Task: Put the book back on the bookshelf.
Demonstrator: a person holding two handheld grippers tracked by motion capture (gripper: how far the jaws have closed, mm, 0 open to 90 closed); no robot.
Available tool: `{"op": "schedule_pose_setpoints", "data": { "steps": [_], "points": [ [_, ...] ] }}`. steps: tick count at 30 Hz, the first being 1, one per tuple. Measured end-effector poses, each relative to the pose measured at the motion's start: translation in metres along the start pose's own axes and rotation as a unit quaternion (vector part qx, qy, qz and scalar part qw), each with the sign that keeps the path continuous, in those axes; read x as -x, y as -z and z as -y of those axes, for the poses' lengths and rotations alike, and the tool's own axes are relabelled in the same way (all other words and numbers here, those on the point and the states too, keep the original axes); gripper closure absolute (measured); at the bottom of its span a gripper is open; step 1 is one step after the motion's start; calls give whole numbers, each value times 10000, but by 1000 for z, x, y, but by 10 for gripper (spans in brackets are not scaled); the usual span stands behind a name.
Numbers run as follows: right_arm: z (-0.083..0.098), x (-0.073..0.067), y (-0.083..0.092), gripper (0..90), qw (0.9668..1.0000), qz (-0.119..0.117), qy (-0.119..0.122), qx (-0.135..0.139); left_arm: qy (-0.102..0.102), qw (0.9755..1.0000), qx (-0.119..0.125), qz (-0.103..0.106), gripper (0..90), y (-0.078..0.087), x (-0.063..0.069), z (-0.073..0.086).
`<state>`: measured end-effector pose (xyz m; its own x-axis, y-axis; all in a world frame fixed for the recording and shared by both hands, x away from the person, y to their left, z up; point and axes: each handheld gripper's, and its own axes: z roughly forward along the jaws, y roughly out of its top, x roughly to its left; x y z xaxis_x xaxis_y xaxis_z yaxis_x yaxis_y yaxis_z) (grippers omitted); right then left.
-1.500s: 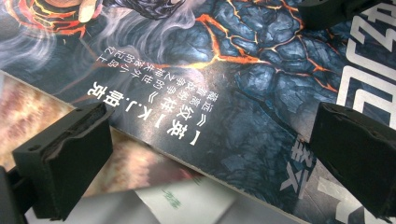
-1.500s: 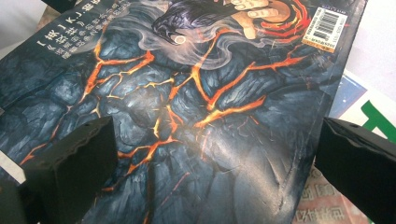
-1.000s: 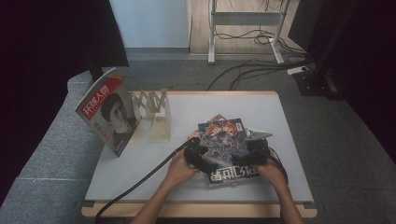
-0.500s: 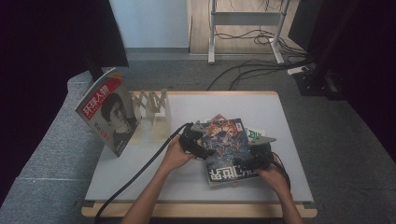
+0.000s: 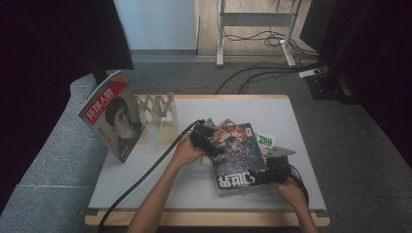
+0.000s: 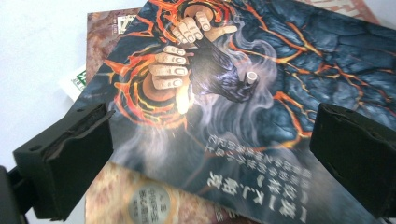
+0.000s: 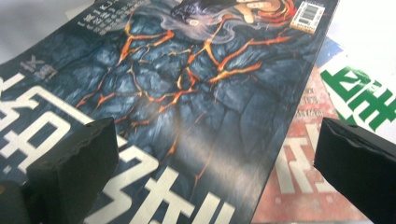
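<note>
**While one magazine is racked, the stack is yet to be lifted**

As far as can be judged, the work is the moving of magazines from a pile into the wooden rack at the back left of the worktop. One magazine with a portrait cover is seen leaning upright at the rack's left end, so that part looks done. The dark lava-cover magazine is found lying flat on top of the pile, right of centre on the worktop, with a red-titled magazine and a green-lettered one under it.

The left gripper is held at the top magazine's left edge; its fingers are spread wide, with nothing between them, above the cover. The right gripper is placed at the near right corner; its fingers are likewise apart and clamped on nothing. No grasp is made yet. What is left, by this reading: the top magazine gripped, raised, stood in the rack, then the rest of the pile handled.
</note>
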<state>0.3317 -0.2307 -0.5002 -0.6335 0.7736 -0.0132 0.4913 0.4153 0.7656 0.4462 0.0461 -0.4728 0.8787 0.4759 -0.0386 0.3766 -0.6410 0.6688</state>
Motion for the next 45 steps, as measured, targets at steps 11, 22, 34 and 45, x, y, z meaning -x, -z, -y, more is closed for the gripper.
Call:
{"op": "schedule_pose_setpoints", "data": {
  "steps": [11,22,34,45],
  "points": [
    [19,0,14,0,9998,16,-178,14,-69,10000,33,-30,0,-16,-13,-13],
    [32,-3,21,4,9998,22,-172,-47,84,9999,21,-92,0,-24,-33,-13],
    [37,-13,21,14,9998,-53,15,-168,155,9998,-100,-112,0,-38,-39,-6],
    [42,-10,21,0,9997,-10,83,-224,247,9995,-163,-147,0,-36,-36,-3]
  ]
}}
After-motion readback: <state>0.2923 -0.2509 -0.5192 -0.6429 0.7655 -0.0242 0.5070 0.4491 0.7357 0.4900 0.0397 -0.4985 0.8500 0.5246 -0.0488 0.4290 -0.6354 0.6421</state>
